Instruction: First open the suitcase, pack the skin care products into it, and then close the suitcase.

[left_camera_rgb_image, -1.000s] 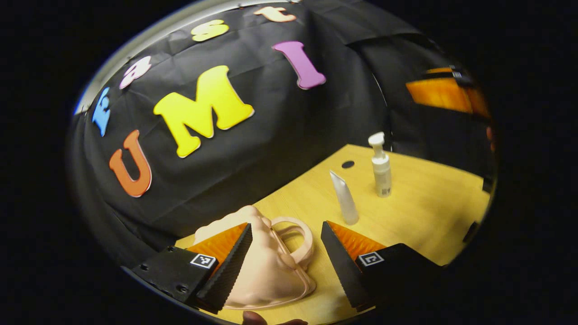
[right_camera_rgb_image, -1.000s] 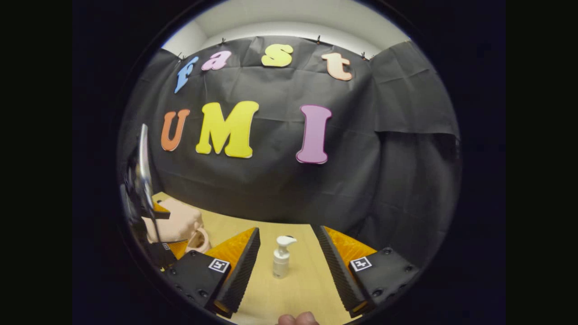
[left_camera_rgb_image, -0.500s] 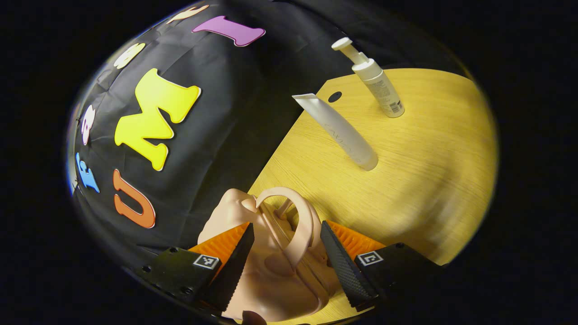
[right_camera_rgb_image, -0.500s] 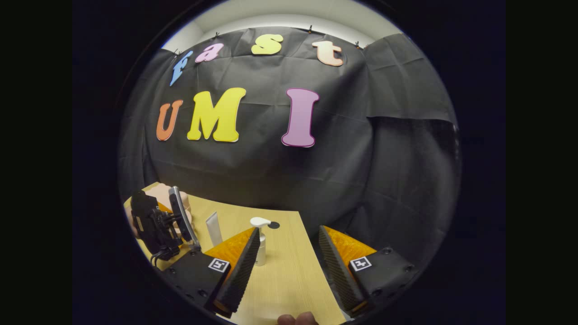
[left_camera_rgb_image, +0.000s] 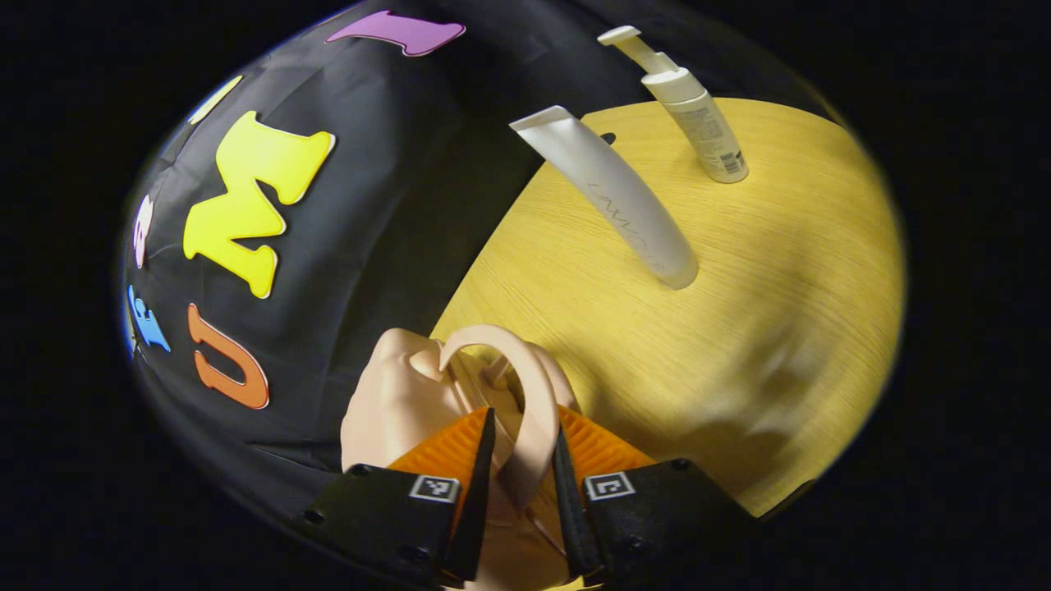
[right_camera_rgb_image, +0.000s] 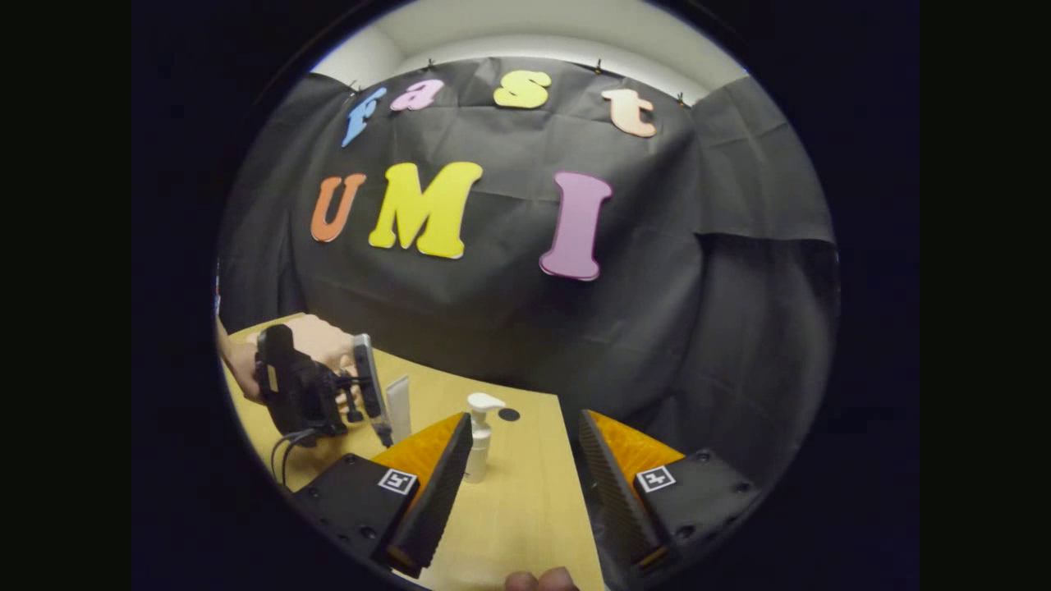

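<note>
A: Which step is this?
B: Opening, I judge. The left gripper [left_camera_rgb_image: 523,484] has its fingers clenched on the looped handle [left_camera_rgb_image: 525,402] of the small peach plastic suitcase [left_camera_rgb_image: 386,406], at the near left of the wooden bench [left_camera_rgb_image: 739,328].
A: Next?
B: Probably lifting the lid. The right gripper [right_camera_rgb_image: 521,484] hovers released near the white pump bottle [right_camera_rgb_image: 478,435].
</note>
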The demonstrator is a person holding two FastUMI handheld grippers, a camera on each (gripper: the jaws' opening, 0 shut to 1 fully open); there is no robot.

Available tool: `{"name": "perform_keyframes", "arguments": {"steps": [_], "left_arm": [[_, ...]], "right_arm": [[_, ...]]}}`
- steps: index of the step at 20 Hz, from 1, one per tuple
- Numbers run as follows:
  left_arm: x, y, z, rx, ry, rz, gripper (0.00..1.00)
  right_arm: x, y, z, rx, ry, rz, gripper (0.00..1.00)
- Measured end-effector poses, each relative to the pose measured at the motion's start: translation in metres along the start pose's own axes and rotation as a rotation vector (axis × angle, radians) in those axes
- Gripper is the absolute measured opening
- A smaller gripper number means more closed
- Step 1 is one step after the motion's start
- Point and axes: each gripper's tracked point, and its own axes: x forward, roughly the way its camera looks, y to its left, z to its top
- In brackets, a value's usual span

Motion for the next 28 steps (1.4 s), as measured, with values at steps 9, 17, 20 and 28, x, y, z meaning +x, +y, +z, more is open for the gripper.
{"name": "perform_keyframes", "arguments": {"steps": [9,17,20,28], "left_arm": [[-0.039,0.051,0.015,-0.152,-0.074,0.031,0.03],[-0.101,0.17,0.001,-0.432,-0.208,0.122,0.03],[-0.12,0.224,-0.031,-0.566,-0.272,0.144,0.03],[-0.11,0.337,-0.195,-0.883,-0.302,0.29,0.03]], "right_arm": [[-0.009,0.016,0.023,0.014,-0.054,0.003,0.78],[-0.003,0.047,0.051,0.058,-0.063,0.013,0.77],[0.005,0.058,0.06,0.102,-0.034,0.016,0.78],[0.013,0.073,0.09,0.14,-0.001,-0.024,0.77]]}}
